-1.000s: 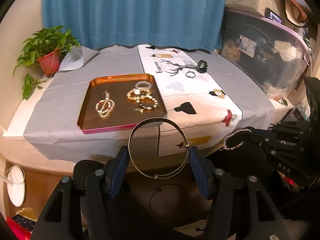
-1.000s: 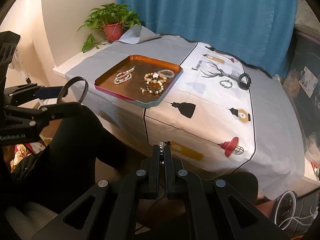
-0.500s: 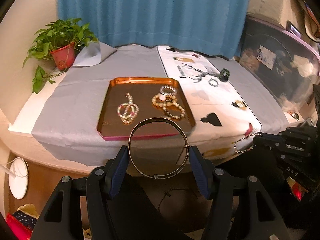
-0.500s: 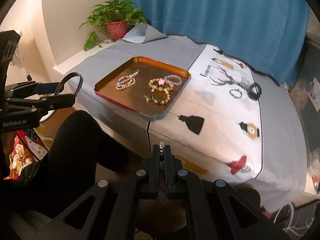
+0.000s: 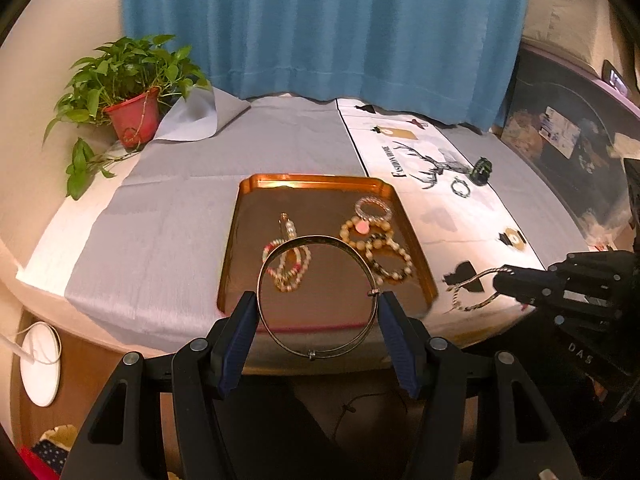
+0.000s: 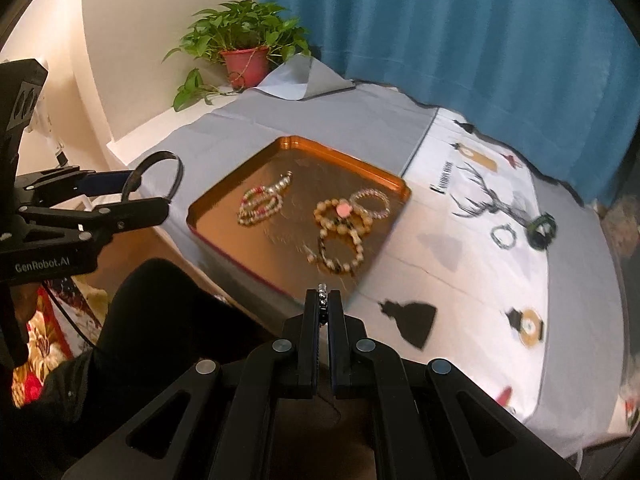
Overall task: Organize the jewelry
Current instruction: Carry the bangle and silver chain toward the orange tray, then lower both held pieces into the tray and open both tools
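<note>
Both claws have come closer to the table since the earlier pictures, and the copper tray [image 5: 230,248] now fills more of each view. The left claw [image 5: 318,322] grasps a thin metal bangle [image 5: 317,296] between its blue pads [image 5: 239,334]; the ring stands almost upright, facing the camera, with its small clasp at 6 o'clock. The right claw [image 6: 323,312] is clenched on a beaded chain bracelet [image 6: 322,294], whose beads show between the closed fingers; in the left view the bracelet hangs loose in front of that claw.

From the left claw the tray lies straight ahead, at 12 o'clock, and the bangle overlaps its near edge in the picture. From the right claw the tray lies at about 11 o'clock, with its near corner just beyond the fingertips. The left claw seems a little nearer to the free part of the tray floor, at its near left side. Inside the tray are already a pink and white bead bracelet [image 5: 287,266] and a cluster of larger bead bracelets [image 5: 378,246]. A small ring [image 5: 460,188] and a dark bangle [image 5: 481,170] remain on the white runner [image 5: 440,216] at 1 o'clock. Both claws point forward and slightly down, level with the table edge.
</note>
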Tool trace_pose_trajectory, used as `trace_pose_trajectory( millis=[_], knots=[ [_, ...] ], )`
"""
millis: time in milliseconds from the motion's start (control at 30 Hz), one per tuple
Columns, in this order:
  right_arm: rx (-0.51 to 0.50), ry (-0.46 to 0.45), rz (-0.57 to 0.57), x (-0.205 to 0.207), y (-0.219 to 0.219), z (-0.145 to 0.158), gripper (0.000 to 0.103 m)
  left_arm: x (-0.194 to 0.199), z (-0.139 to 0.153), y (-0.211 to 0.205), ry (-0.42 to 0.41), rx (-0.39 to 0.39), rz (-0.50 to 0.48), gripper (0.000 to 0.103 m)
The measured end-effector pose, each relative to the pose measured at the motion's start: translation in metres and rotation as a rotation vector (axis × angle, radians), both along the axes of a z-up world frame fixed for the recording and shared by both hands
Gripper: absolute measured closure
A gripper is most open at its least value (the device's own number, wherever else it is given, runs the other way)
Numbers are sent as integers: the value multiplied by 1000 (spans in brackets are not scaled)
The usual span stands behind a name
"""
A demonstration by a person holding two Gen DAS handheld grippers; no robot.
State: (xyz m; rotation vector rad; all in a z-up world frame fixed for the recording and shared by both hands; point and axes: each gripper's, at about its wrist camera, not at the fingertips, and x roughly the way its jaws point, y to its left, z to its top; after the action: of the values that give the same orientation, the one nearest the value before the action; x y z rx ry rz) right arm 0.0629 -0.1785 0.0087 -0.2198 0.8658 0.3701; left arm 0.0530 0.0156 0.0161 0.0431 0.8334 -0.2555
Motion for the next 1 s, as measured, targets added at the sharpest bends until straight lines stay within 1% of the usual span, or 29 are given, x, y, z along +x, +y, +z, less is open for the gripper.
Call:
trace_pose_trajectory(
  millis=[200, 367, 533, 667, 767, 800, 833, 867, 900, 1000],
  knots=[
    [29, 5, 32, 44, 20, -5, 99, 43, -6, 2, 9, -15, -2, 46],
    [36, 9, 46, 80, 32, -15, 99, 85, -21, 2, 32, -14, 4, 46],
    [44, 47, 61, 108, 38, -35, 99, 119, -43, 1, 76, -12, 4, 46],
    [49, 78, 63, 125, 43, -52, 99, 138, -56, -1, 94, 2, 1, 46],
    [42, 103, 53, 134, 43, -65, 96, 151, -68, -6, 112, 33, -14, 41],
    [12, 121, 45, 136, 44, -71, 87, 153, -71, -7, 127, 45, -20, 30],
    [-19, 135, 33, 138, 43, -77, 62, 156, -76, -9, 150, 69, -20, 16],
    [-36, 140, 24, 137, 42, -81, 47, 156, -80, -10, 160, 89, -14, 13],
    [-45, 131, 18, 133, 40, -84, 30, 154, -83, -11, 159, 105, -6, 12],
    [-52, 135, 29, 118, 31, -86, 29, 141, -90, -9, 186, 118, 3, 12]
  ],
)
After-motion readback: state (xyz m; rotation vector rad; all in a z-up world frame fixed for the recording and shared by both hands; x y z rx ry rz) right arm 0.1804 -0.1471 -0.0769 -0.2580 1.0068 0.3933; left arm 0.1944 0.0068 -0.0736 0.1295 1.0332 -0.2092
